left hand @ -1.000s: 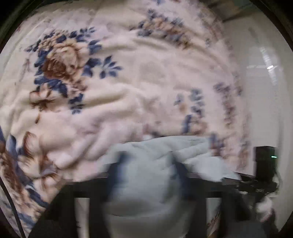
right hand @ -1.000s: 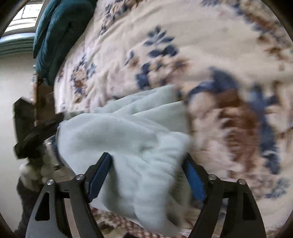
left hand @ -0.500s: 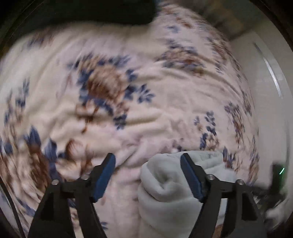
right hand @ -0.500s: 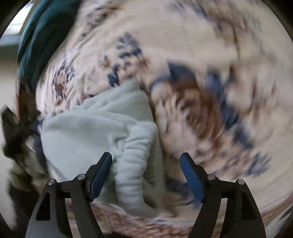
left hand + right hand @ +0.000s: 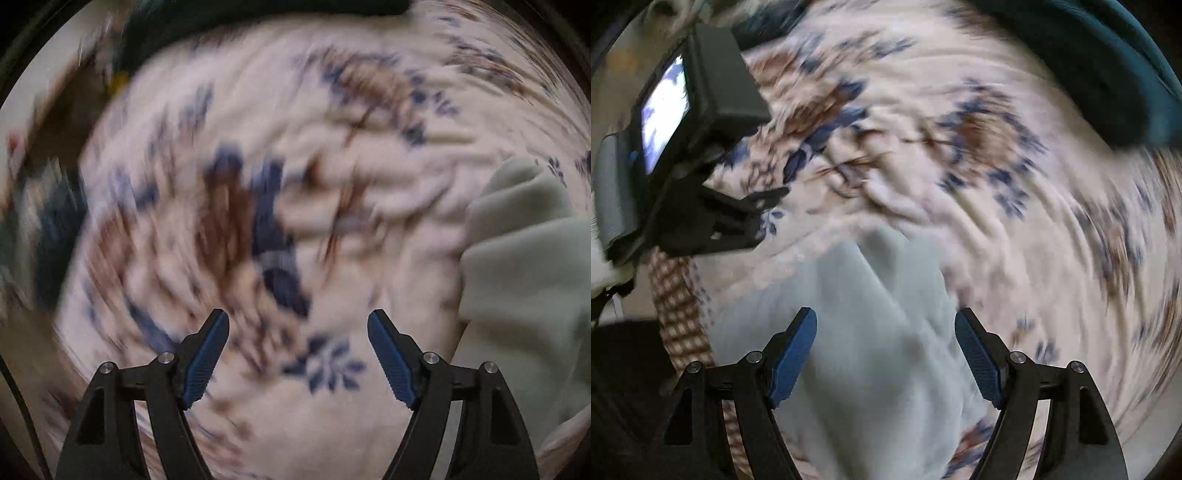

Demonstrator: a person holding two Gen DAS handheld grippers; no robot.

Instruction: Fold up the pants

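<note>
A cream blanket (image 5: 369,229) with a pattern of blue and brown flowers spreads across nearly all of both wrist views, its plush surface wrinkled into soft ridges and much smeared by blur. A dark teal cushion or bedding roll (image 5: 1108,74) lies along its far edge at the upper right of the right wrist view. Under the blanket's near left edge shows a strip of brown and cream checked cloth (image 5: 674,295).
</note>
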